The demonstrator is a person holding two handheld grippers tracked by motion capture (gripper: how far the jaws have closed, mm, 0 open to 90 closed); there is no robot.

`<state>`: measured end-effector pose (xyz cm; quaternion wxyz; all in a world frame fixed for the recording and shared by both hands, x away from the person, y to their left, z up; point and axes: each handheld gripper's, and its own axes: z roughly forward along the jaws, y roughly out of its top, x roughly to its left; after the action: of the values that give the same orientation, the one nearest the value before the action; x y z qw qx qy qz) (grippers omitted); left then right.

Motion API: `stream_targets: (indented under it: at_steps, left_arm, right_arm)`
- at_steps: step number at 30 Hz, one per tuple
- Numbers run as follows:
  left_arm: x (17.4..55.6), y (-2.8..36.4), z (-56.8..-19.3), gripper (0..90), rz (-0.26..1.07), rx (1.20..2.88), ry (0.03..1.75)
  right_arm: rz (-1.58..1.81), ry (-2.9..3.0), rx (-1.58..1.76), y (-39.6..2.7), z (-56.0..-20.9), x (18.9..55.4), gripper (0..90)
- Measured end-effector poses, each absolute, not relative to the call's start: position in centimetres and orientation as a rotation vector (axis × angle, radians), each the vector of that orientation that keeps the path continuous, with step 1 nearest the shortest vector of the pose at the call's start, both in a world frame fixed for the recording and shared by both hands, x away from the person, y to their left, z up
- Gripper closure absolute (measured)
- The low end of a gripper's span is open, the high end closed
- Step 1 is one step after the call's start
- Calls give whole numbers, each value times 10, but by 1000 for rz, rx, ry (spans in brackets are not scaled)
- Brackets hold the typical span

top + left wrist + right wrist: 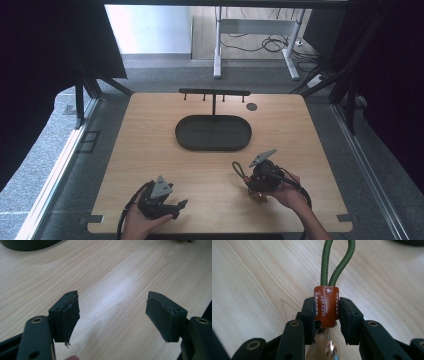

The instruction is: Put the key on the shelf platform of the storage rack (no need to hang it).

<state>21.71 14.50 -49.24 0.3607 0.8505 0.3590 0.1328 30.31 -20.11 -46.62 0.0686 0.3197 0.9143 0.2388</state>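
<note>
A keychain with a green cord loop [338, 262] and a brown leather tab [326, 306] sits between the jaws of my right gripper [327, 311], which is shut on the tab; metal keys hang below the tab. From above, the right gripper [252, 176] holds the cord loop [238, 170] just over the table, right of centre. My left gripper [176, 206] rests near the front edge at the left. Its jaws stand wide open [112, 315] with bare wood between them.
A dark oval tray [213, 133] lies at the table's centre, with a black T-shaped hook rack [214, 93] rising behind it. A small dark disc [251, 106] lies at the back right. A desk frame and cables stand on the floor beyond.
</note>
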Motion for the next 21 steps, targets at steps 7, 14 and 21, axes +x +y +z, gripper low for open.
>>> stream_targets:
  at_steps: [7,14,21]
  left_arm:
    - [217,145,-492,276,341,2190,925]
    - [217,145,-492,276,344,2191,921]
    - [217,144,-492,276,343,2192,921]
  right_arm:
    - [759,2720,955,-210,-446,301,673]
    - [770,2708,950,-213,-437,302,673]
    - [780,2699,935,-214,-428,303,673]
